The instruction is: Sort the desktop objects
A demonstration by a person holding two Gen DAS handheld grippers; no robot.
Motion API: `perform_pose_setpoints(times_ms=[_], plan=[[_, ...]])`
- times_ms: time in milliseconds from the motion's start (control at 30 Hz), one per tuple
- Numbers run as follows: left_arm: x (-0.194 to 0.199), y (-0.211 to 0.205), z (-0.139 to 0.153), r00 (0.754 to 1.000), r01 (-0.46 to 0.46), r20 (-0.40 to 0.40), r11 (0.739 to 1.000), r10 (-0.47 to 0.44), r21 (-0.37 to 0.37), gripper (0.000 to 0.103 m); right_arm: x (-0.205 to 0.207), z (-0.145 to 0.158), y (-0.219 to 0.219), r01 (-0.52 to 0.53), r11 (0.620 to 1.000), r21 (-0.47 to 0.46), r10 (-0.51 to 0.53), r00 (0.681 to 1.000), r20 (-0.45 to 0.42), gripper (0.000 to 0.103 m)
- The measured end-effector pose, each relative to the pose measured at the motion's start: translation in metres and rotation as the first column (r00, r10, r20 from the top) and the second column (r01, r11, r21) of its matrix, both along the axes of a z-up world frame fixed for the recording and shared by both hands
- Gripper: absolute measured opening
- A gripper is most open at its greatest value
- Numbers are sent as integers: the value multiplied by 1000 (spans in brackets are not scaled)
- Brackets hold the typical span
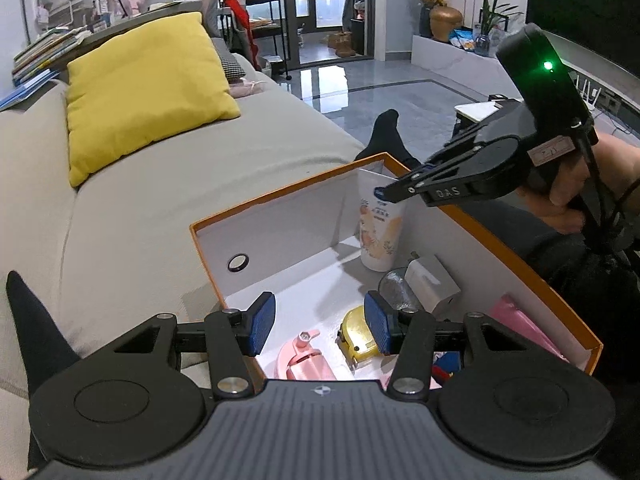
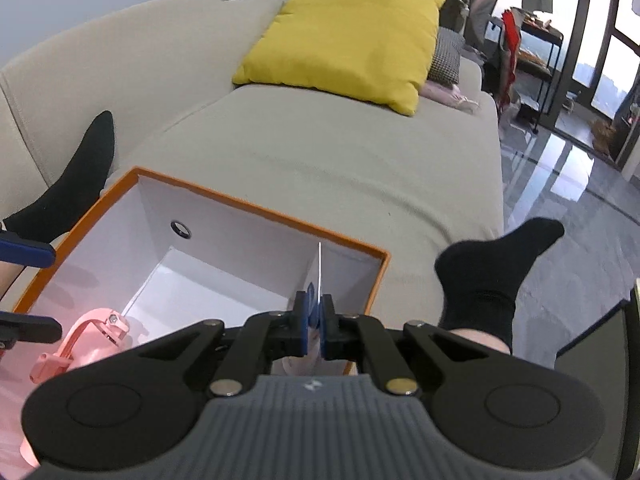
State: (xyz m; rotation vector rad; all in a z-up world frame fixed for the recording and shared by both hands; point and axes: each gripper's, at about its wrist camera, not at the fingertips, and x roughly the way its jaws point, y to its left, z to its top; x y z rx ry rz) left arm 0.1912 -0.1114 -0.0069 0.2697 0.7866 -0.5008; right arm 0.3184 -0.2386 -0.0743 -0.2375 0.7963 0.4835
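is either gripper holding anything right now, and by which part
The right gripper pinches the white tube by its flat crimped top end, the tube standing in the orange box. The left gripper is open and holds nothing.

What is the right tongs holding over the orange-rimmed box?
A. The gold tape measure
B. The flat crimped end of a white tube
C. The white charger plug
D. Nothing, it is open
B: in the left wrist view the right tongs pinches the top seam of the white tube, which stands in the far corner of the box; the gold tape measure and charger lie on the box floor.
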Motion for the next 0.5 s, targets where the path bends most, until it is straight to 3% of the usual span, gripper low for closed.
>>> perform_pose_setpoints(times_ms=[267, 433, 500], plan=[[-14, 9, 11, 996, -85, -16, 996, 84, -27, 57, -11, 5, -1, 20, 999, 31, -20, 1000, -12, 9], [-34, 16, 28, 990, -139, 4, 987, 140, -86, 57, -34, 21, -3, 17, 998, 56, -18, 999, 27, 11], [-44, 17, 36, 987, -158, 15, 981, 161, -115, 57, -49, 29, -3, 13, 997, 77, -16, 999, 43, 22]])
